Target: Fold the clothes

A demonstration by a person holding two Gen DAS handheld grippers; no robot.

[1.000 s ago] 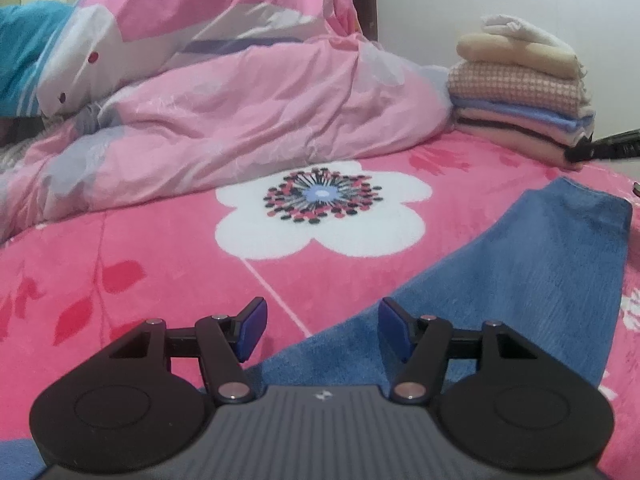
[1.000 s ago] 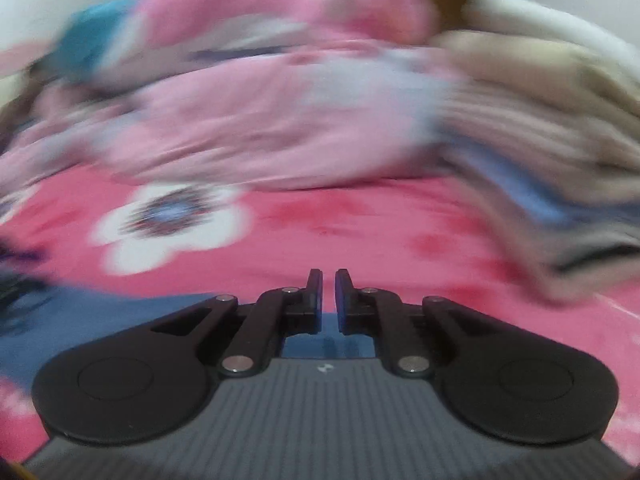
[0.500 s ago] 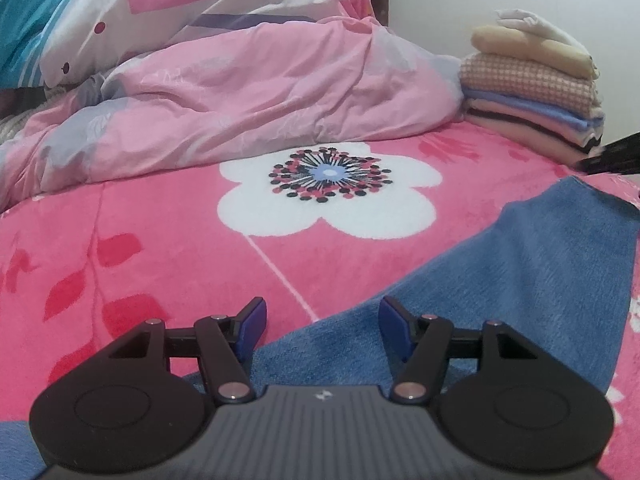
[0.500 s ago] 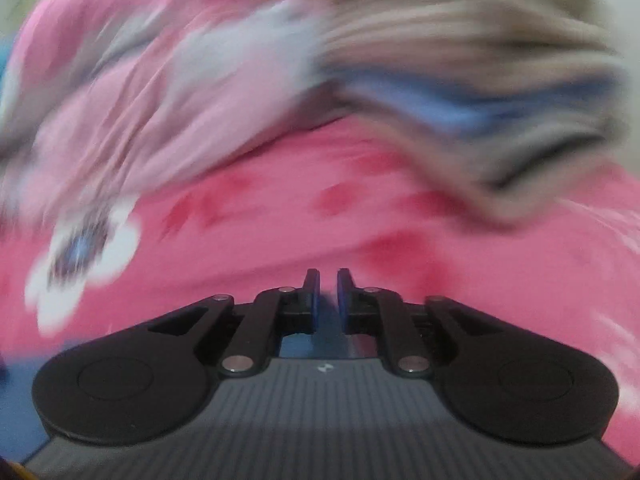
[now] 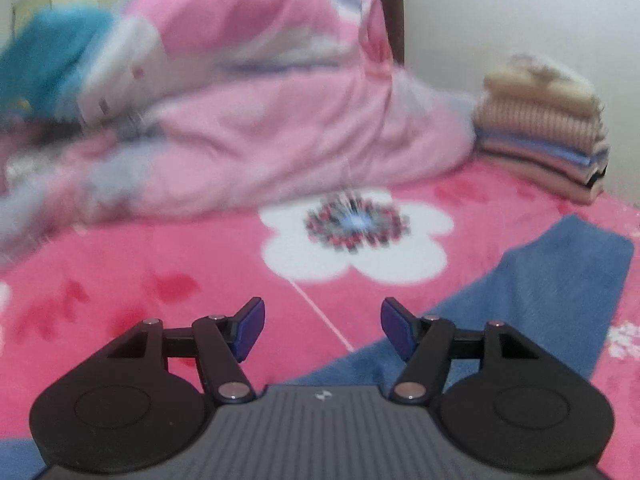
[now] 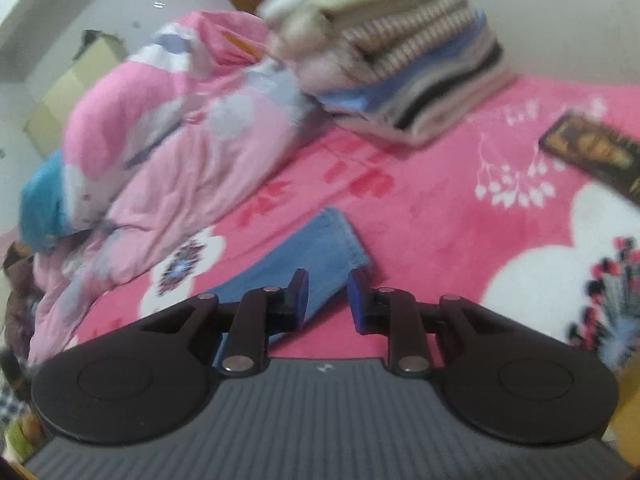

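**Jeans flat on bed, both hand-held grippers released**

The blue jeans (image 6: 320, 256) lie stretched flat on the pink bed (image 6: 440, 208). Your left hand-held gripper (image 5: 322, 326) hovers spread wide and empty; your right hand-held gripper (image 6: 327, 300) is parted and empty just above the hem. When you grasp, pinch both layers at the hem edge and keep the edges aligned. The waistband is cut off from view. Motion blur obscures the folded stack (image 6: 404, 60), and whether the jeans are already halved cannot be determined.
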